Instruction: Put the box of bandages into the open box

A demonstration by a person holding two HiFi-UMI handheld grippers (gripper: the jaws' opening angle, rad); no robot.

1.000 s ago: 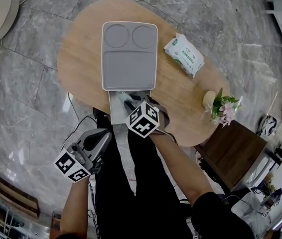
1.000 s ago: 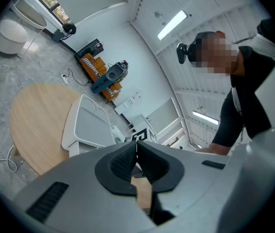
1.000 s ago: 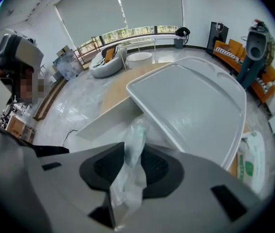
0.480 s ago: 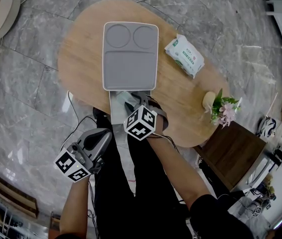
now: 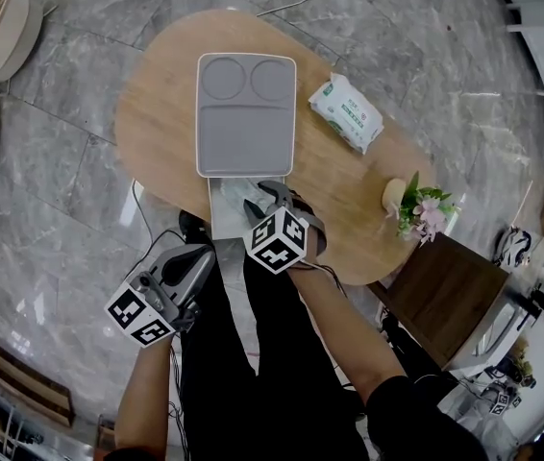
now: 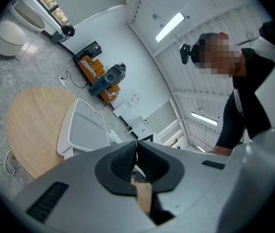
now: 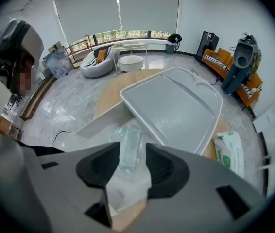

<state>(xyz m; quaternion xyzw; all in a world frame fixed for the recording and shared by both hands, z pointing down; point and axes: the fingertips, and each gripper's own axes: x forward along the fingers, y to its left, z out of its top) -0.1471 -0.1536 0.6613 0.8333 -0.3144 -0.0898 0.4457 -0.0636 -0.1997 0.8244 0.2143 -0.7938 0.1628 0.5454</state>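
Note:
The box of bandages [image 7: 129, 146], pale green and see-through, lies flat inside the open white box [image 7: 97, 121] at the table's near edge. In the right gripper view it shows just beyond the gap between the jaws. My right gripper [image 7: 131, 168] is open above it, and its pads do not touch it. In the head view the right gripper [image 5: 264, 198] hangs over the open box [image 5: 221, 211]. My left gripper [image 5: 187, 265] is shut and empty, held low off the table by the person's left leg.
The box's grey lid [image 5: 246, 113] stands raised behind it, with two round hollows at its far end. A pack of wipes [image 5: 346, 113] lies to the right, and a small pot of flowers [image 5: 420, 213] stands at the table's right edge. A dark wooden cabinet [image 5: 450, 296] stands beside the table.
The right gripper has drawn back a little toward the person while staying over the open box. The left gripper has not moved.

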